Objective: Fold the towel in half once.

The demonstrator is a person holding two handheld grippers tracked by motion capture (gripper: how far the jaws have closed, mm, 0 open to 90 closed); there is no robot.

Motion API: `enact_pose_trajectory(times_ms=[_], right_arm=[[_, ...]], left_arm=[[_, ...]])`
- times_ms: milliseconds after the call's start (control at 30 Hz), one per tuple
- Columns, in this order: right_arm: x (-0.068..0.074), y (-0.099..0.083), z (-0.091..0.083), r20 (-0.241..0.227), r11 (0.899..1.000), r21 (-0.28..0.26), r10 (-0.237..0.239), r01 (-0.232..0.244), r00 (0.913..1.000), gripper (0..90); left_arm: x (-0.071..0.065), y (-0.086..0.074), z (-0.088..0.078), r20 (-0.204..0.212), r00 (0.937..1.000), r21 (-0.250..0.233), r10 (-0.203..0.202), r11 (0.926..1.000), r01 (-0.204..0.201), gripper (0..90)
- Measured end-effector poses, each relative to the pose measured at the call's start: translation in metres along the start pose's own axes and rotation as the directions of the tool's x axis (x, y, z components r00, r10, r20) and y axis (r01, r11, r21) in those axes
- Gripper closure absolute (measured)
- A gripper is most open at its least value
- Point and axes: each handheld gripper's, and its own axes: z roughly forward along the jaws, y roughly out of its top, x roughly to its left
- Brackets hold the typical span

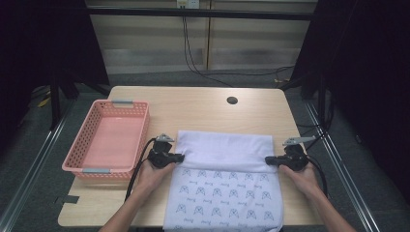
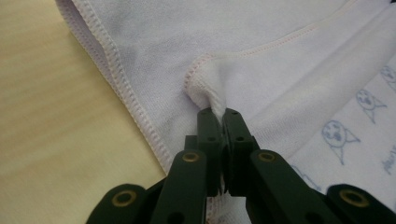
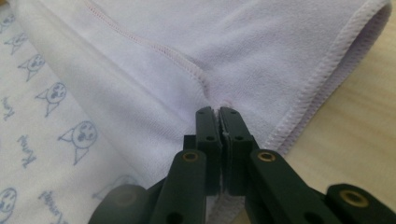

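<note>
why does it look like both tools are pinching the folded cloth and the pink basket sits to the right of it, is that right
Not quite. The pink basket sits to the left of the cloth, not the right, as the high view shows. The rest holds: the left tool and the right tool are each shut on an edge of the folded cloth, one at each side.

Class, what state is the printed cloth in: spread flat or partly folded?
Partly folded: the cloth's far part lies doubled back, plain side up, over the printed near part.

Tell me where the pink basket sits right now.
In the high view the pink basket stands on the table's left side, just left of the left gripper and the folded cloth.
</note>
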Motion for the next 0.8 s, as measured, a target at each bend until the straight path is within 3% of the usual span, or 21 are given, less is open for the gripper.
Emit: enact_pose_trajectory(times_ms=[367,467,533,633,800], right_arm=[[-0.028,0.031,0.025,0.032,0.999,-0.029,0.04,-0.039,0.9987,87.7],[-0.035,0.041,0.032,0.043,0.998,-0.034,0.058,-0.057,0.9974,87.7],[-0.039,0.047,0.037,0.054,0.997,-0.041,0.064,-0.062,0.9965,87.7],[-0.046,0.056,0.044,0.061,0.994,-0.05,0.095,-0.092,0.9936,87.7],[-0.055,0.071,0.056,0.093,0.99,-0.07,0.132,-0.126,0.9869,87.7]], left_arm=[[0.03,0.03,0.016,-0.068,0.9964,-0.003,-0.051,0.9987,0.051,87.5],[0.037,0.034,0.019,-0.074,0.9958,-0.008,-0.055,0.9985,0.054,87.5],[0.041,0.039,0.02,-0.092,0.9952,0.005,-0.036,0.9993,0.036,87.4],[0.049,0.045,0.023,-0.101,0.9937,0.004,-0.05,0.9987,0.051,87.5],[0.065,0.056,0.032,-0.109,0.9896,-0.038,-0.093,0.9952,0.09,87.5]])
